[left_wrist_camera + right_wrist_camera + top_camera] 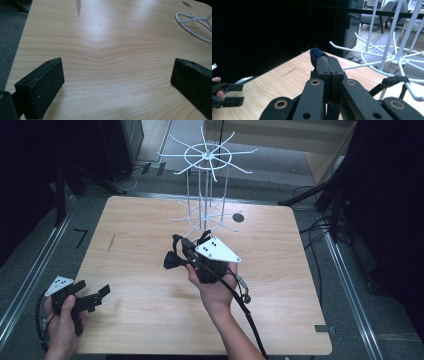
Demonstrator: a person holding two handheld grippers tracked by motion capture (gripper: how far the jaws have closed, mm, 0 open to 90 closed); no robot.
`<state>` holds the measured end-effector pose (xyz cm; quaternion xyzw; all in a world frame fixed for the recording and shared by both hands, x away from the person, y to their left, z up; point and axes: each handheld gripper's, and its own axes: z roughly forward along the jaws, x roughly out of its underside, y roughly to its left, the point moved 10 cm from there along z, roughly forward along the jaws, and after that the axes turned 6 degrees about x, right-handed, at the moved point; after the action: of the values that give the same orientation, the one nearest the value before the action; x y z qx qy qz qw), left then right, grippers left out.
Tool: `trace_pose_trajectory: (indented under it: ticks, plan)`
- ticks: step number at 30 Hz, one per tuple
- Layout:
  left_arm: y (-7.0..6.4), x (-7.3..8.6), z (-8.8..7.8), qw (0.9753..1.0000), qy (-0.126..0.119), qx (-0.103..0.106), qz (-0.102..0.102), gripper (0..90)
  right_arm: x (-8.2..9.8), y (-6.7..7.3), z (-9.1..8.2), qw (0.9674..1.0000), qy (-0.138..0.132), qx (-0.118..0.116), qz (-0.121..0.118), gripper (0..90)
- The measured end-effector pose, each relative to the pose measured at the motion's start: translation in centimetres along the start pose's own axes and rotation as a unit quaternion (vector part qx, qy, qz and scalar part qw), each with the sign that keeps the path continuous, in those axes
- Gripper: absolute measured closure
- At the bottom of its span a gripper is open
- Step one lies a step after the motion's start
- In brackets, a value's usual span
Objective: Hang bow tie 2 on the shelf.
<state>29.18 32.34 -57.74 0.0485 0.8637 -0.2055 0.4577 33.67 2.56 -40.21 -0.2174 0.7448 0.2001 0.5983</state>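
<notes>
The wooden table (150, 320) carries a white wire hanging rack (206, 185) at the middle of its far edge: a central post with two tiers of prongs spreading outward, the lower tier just above the tabletop.

The right gripper (192, 251) is held over the middle of the table, just on the near side of the rack's lower prongs. Its jaws are clenched on a small dark blue fabric item (315, 55), probably a strap or a sock, though I cannot tell which. A fold of it pokes out above the jaw tips in the right gripper view, and more dark cloth bunches at the gripper's left side in the high view.

From that gripper the rack lies ahead and a little to the right, with a prong (354, 48) running across just beyond the tips. Hanging the cloth looks to be the job, and the right hand is much the nearer.

The left gripper (95, 296) rests at the near left corner, jaws wide apart and holding nothing.
</notes>
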Motion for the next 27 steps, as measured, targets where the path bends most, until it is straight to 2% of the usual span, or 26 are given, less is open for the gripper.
trace_pose_trajectory:
  ticks: [11,27]
  plan:
    - [0.0,0.0,0.0,1.0,0.001,0.001,0.0,0.0,-0.8,-1.0,0.8,0.9999,0.001,0.013,0.005,90.0]
    - [0.0,0.0,0.0,1.0,0.001,0.002,-0.001,0.0,-0.6,-2.7,2.2,0.9992,0.015,0.03,0.023,90.0]
